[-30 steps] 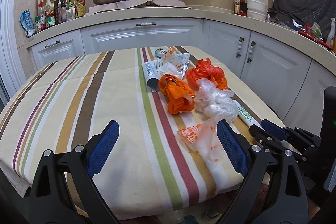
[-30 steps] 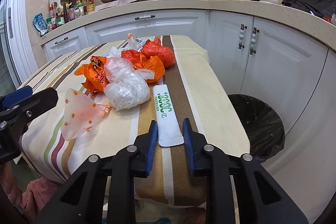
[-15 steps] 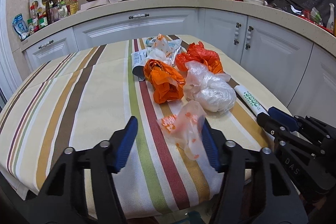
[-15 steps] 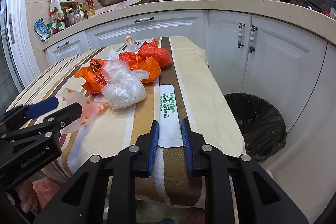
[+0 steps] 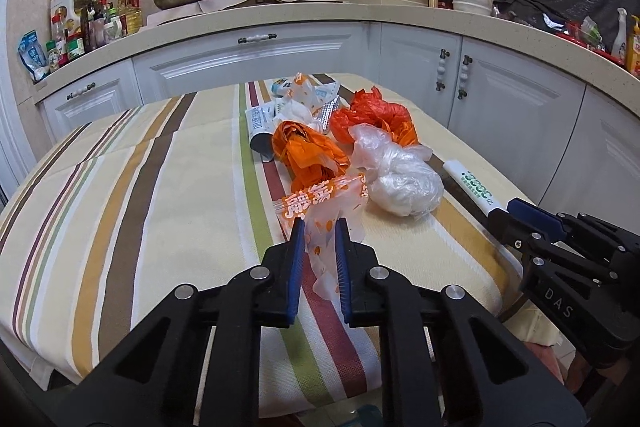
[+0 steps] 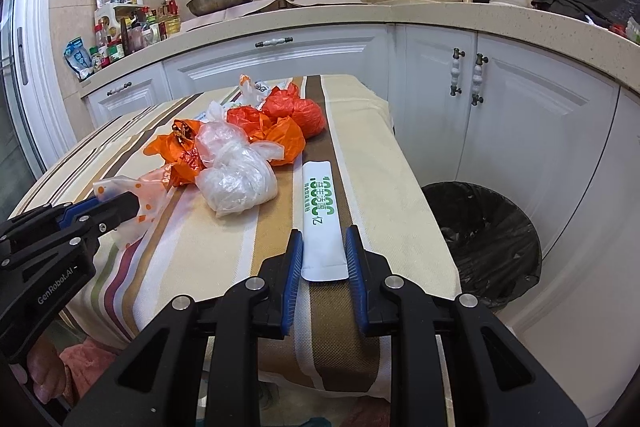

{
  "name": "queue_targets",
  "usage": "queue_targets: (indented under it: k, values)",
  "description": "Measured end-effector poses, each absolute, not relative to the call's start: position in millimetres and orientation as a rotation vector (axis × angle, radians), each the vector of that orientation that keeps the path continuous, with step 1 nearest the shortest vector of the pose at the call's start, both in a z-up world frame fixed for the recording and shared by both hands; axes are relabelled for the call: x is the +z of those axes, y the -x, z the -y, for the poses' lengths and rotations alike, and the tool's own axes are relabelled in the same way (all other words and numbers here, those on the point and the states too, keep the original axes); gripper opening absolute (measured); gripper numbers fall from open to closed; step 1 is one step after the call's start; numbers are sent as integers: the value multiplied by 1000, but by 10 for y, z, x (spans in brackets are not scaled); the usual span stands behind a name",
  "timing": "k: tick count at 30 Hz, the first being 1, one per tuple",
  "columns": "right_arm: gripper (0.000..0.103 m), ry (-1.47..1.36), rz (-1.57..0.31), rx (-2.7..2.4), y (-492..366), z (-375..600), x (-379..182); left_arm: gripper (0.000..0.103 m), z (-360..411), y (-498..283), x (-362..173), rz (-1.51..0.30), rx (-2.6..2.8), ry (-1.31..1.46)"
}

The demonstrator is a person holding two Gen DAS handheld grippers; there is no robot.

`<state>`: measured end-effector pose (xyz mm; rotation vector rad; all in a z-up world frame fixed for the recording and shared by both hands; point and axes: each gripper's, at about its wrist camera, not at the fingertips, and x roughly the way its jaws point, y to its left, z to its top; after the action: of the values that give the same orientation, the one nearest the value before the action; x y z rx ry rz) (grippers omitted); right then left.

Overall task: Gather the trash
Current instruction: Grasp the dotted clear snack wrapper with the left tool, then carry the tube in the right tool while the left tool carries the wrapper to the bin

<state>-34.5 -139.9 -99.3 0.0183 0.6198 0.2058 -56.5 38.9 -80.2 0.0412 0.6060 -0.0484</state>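
At the near edge of the striped bench (image 5: 168, 211), the left tool (image 5: 319, 227) has just been closing and now pinches a clear, orange-dotted plastic bag (image 5: 328, 207), the film bunched between its blue pads. At the bench's near right corner, the right tool (image 6: 320, 241) grips the near end of a flat white sachet with green lettering (image 6: 320, 211), which lies along the brown stripe. Both pieces appear secured, so the pick-up step looks complete; the next move calls for lifting them clear of the cloth and carrying them off the bench's right edge, without dragging the neighbouring trash along. Farther in, toward the bench's middle, a knotted clear bag (image 5: 404, 183) and crumpled orange bags (image 5: 308, 155) wait their turn, with wrappers and a blister strip (image 5: 328, 113) behind them. Only the right wrist view shows the black-lined bin (image 6: 484, 239) standing on the floor beside the bench's right edge; only the left wrist view shows the printed orange characters on the dotted bag.
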Motion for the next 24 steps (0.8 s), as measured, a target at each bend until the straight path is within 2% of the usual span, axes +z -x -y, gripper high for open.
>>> queue_targets:
  k: [15,24]
  values:
    - [23,-20,-576,150,420,1538,-813,13,-478,580,-541,-573,-78,14]
    - [23,-16,-529,29,375,1938,-685,13,43,360,-354,-529,-222,-35]
